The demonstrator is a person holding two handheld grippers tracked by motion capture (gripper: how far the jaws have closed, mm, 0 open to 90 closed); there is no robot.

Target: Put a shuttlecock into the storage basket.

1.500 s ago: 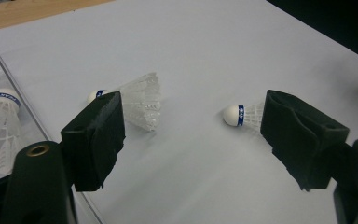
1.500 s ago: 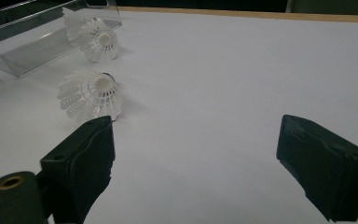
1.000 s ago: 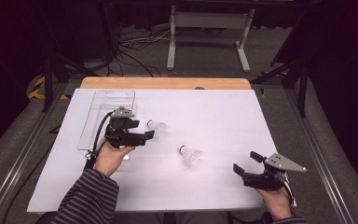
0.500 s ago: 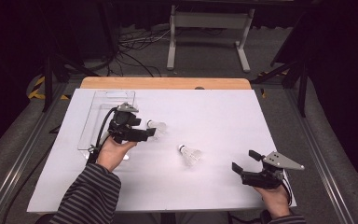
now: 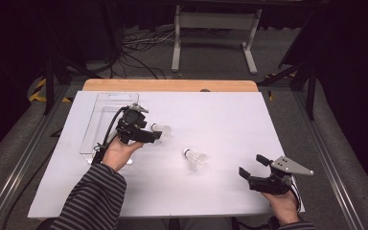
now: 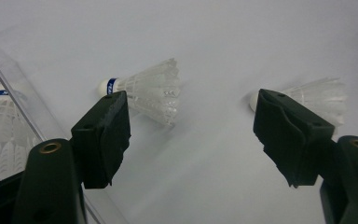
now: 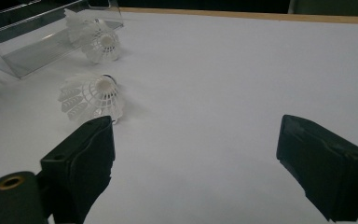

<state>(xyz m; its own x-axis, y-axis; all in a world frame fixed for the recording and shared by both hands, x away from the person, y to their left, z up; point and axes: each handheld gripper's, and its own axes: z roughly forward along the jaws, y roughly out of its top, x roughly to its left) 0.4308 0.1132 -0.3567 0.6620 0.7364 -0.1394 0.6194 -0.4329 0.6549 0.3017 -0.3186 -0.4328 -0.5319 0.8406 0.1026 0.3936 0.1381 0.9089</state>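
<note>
Two white shuttlecocks lie on the white table top. One shuttlecock (image 5: 162,128) (image 6: 144,91) (image 7: 98,42) is beside the clear tray (image 5: 96,122) (image 7: 32,42), just ahead of my left gripper (image 5: 152,132) (image 6: 191,100). That gripper is open and its jaws stand wide with nothing between them. The second shuttlecock (image 5: 195,158) (image 6: 319,93) (image 7: 91,98) rests mid-table. My right gripper (image 5: 251,165) (image 7: 196,126) is low at the near right, open and empty, and points toward it. A third shuttlecock (image 6: 0,121) shows through the tray's wall (image 6: 23,93).
A wooden strip (image 5: 172,85) runs along the table's far edge. A metal stand (image 5: 215,28) and cables lie on the floor behind. Metal rails (image 5: 24,158) flank the table on both sides.
My left gripper has edged forward and right, closer to the shuttlecock beside the tray. The right gripper and both shuttlecocks have stayed put.
</note>
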